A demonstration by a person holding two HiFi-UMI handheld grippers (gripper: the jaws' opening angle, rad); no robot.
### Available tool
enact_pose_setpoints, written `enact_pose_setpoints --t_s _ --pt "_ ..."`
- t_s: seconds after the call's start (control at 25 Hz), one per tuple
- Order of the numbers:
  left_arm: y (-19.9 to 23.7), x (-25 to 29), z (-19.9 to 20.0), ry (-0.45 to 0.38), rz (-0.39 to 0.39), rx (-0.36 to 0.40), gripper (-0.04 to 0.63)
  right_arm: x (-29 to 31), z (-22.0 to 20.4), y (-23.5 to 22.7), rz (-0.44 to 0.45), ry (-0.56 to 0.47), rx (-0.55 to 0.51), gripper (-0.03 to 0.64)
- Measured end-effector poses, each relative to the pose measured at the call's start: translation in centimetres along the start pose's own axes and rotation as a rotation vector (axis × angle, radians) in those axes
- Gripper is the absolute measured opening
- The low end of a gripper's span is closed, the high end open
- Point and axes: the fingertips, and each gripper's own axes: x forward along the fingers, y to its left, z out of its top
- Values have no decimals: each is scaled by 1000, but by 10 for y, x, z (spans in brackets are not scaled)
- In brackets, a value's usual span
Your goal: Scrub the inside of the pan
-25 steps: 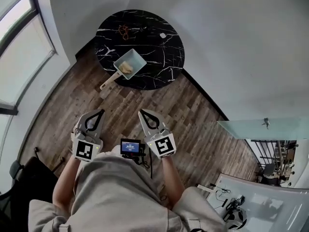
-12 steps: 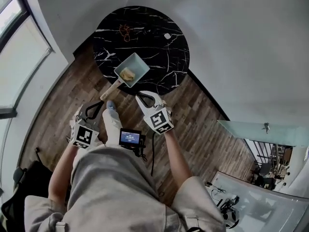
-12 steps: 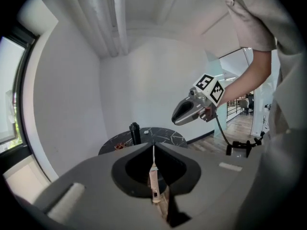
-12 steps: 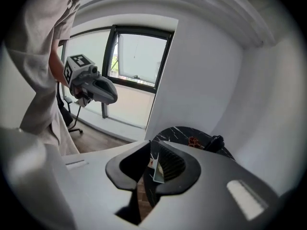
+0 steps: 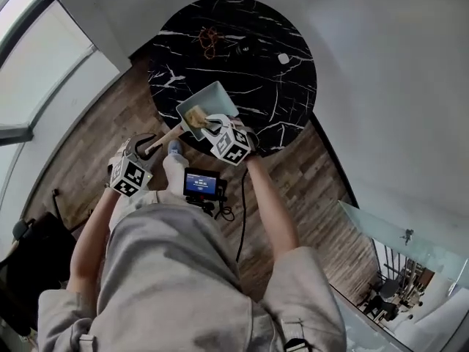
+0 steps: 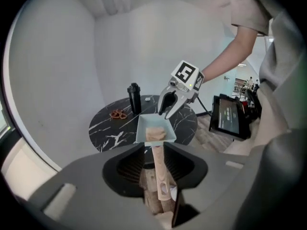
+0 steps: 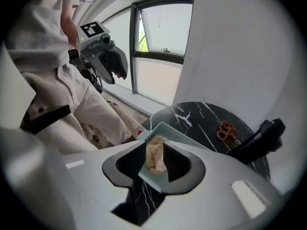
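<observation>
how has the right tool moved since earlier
Yes: right tool went from over the floor to the pan on the table, jaws just opening, sponge between them.

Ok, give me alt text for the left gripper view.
The left gripper, jaws just opening, straddles the wooden handle of a pale blue square pan without gripping it. The pan, on a round black marble table, holds a tan sponge; the right gripper, jaws also just opening, hovers above the pan's far rim, holding nothing.

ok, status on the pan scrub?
Jaws just opening: left tool astride pan handle, right tool around sponge in pan. Neither gripping. Nothing in the way.
</observation>
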Motion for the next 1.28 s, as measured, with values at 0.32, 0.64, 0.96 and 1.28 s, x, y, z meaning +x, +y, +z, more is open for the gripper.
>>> enact_pose_setpoints --t_s 0.32,0.64,0.96,1.28 --pt "-19 54 -54 158 -50 -47 159 58 -20 -14 123 94 -66 141" --pt "-29 75 -74 219 -51 -44 178 96 -35 1 216 215 -97 146" --pt "-31 82 -92 266 -64 -62 172 114 -25 -1 255 234 -21 143" --pt "-28 84 -99 278 -79 -68 132 131 -5 -8 227 247 -13 140"
